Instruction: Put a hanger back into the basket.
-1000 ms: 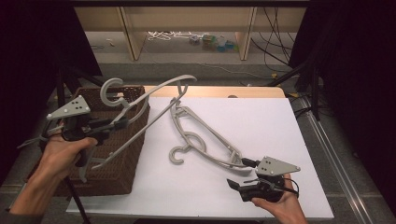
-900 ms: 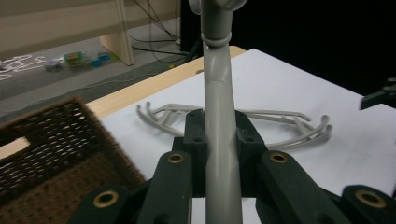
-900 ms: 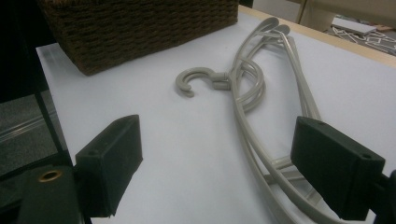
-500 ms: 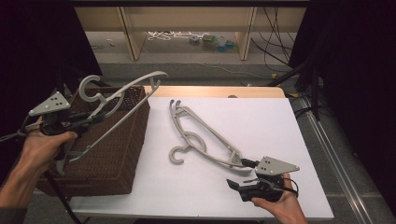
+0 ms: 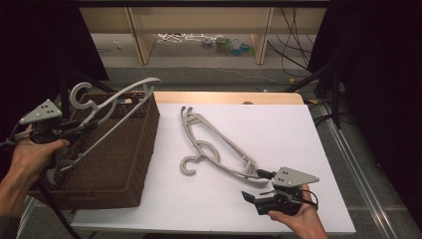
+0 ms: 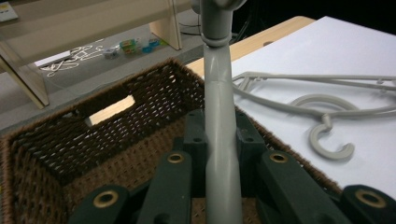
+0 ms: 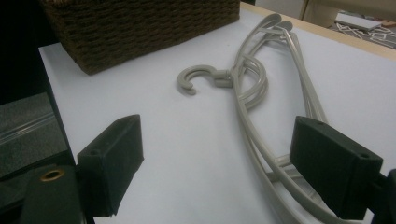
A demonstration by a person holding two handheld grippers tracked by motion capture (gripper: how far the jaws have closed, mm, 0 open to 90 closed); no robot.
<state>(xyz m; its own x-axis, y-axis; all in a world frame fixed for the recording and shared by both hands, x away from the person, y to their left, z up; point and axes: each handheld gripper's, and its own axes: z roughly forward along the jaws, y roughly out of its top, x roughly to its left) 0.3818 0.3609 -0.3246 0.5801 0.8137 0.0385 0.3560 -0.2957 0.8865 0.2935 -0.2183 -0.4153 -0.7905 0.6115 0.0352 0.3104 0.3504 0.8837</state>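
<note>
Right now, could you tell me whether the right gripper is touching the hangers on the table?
Apart. In the right gripper view, the right gripper is open, and white table shows between its jaws and the hangers lying there.

Around our right gripper (image 5: 259, 195) bare white table (image 5: 298, 134) leaves free passage, except for the hangers (image 5: 219, 149) lying just ahead. The wicker basket (image 5: 124, 164) walls off the left side.

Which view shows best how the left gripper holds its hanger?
The left gripper view: the left gripper has both jaws shut on the held hanger, over the wicker basket. The high view shows that hanger whole above the basket, the grip small. The right gripper view shows the hangers on the table.
</note>
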